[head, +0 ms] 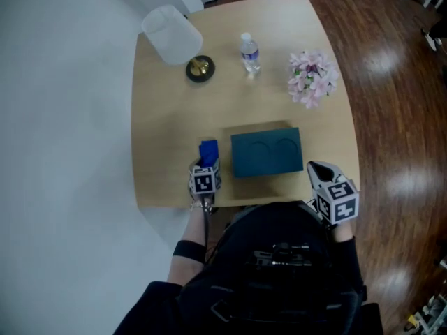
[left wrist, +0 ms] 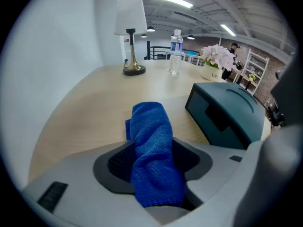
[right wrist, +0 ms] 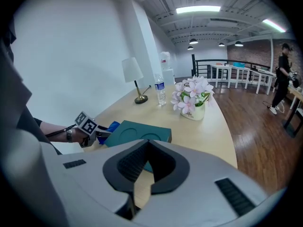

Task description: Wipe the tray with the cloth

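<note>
A dark teal tray lies upside down on the wooden table near its front edge; it also shows in the left gripper view and the right gripper view. Left of the tray lies a bunched blue cloth. My left gripper is at the cloth's near end. Its jaws stand wide, and the cloth runs loosely between them without looking pinched. My right gripper hovers at the table's front right corner, right of the tray, with its jaws closed tip to tip and nothing between them.
At the back of the table stand a white-shaded lamp, a water bottle and a pot of pink flowers. The floor around the table is dark wood. A person stands far off in the room.
</note>
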`<state>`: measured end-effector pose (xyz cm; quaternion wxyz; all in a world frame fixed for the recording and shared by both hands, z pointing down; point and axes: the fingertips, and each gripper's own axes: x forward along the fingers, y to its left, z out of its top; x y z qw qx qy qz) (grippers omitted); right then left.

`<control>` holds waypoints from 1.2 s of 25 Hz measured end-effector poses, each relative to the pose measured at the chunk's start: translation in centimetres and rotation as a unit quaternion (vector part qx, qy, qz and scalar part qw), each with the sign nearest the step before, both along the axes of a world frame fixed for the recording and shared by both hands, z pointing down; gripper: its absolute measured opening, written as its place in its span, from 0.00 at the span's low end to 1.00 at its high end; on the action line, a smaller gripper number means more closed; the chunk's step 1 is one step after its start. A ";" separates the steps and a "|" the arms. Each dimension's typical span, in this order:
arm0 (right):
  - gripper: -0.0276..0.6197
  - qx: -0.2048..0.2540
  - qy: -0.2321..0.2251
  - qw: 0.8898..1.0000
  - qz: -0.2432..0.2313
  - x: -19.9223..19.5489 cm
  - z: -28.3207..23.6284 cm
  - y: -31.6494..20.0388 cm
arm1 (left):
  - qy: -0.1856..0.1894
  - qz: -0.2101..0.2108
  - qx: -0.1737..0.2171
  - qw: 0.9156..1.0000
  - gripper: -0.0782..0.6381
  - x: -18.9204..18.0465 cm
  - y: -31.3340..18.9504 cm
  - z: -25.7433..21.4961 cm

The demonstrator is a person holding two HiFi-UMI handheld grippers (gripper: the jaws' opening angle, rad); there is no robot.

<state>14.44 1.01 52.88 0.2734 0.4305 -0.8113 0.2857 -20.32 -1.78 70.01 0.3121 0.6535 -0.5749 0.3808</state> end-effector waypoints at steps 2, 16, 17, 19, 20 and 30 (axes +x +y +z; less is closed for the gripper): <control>0.05 0.001 -0.001 1.000 -0.002 0.2 0.2 -0.6 | 0.007 -0.009 0.003 1.000 0.42 0.0 -0.1 0.2; 0.05 0.005 -0.013 0.999 -0.030 -1.5 0.1 -2.4 | 0.145 -0.049 0.105 0.983 0.27 1.4 0.4 -9.9; 0.05 0.004 -0.014 0.999 -0.030 -1.6 0.2 -2.4 | 0.151 -0.043 0.110 0.981 0.27 2.2 0.8 -11.0; 0.05 0.003 -0.013 0.999 -0.029 -1.6 0.5 -2.4 | 0.159 -0.033 0.109 0.981 0.27 3.7 1.2 -11.7; 0.05 0.002 -0.012 1.000 -0.029 -1.6 0.6 -2.5 | 0.164 -0.030 0.107 0.980 0.27 4.3 1.2 -11.6; 0.05 -0.010 0.002 1.000 -0.017 -0.5 2.6 -2.6 | 0.199 0.093 0.069 0.973 0.27 18.0 -3.4 -12.3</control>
